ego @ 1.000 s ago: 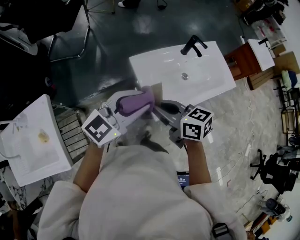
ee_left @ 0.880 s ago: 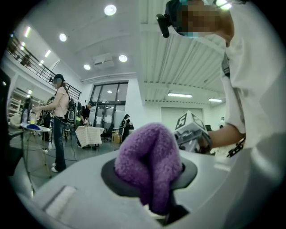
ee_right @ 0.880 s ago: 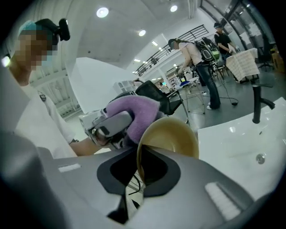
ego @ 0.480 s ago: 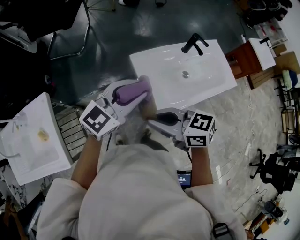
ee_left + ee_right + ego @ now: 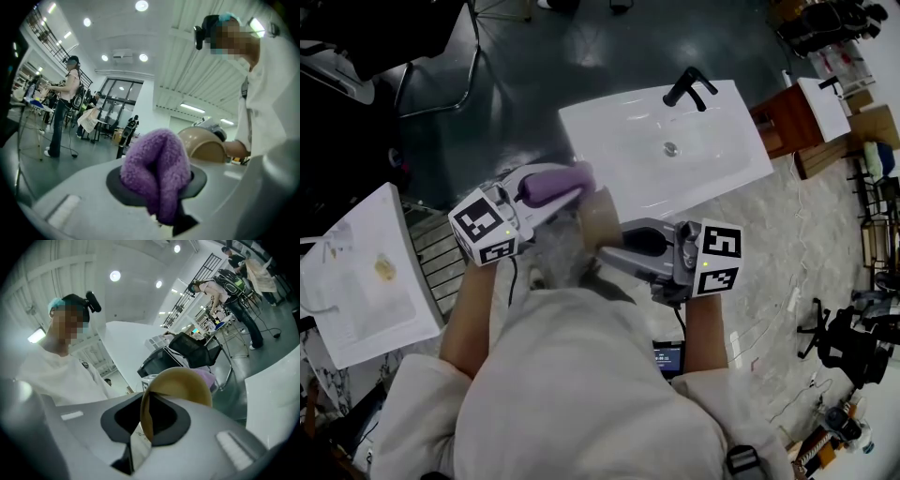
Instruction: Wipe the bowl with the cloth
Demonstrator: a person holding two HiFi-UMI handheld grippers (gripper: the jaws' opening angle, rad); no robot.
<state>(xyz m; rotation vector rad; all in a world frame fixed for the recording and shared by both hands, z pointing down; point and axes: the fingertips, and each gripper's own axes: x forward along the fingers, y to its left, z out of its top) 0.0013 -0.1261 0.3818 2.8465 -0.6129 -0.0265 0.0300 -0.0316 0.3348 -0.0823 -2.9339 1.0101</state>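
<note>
My left gripper (image 5: 578,184) is shut on a fuzzy purple cloth (image 5: 551,185), which bulges out between its jaws (image 5: 157,171). My right gripper (image 5: 602,246) holds a tan bowl (image 5: 602,216) by its rim, in the air in front of my chest. In the right gripper view the rim (image 5: 146,420) stands on edge between the two black pads. These jaws have just been opening a little, with the rim still between them. The cloth lies just to the left of the bowl, close to its outer wall (image 5: 206,145). I cannot tell whether they touch.
A white washbasin (image 5: 609,131) with a black tap (image 5: 687,89) lies just beyond the grippers. A second white basin (image 5: 366,281) and a metal rack (image 5: 441,253) are at the left. A wooden cabinet (image 5: 783,122) stands at the right.
The right gripper has swung to the right with the bowl, so the tan bowl now shows. The left gripper with the cloth has drifted to the left.
</note>
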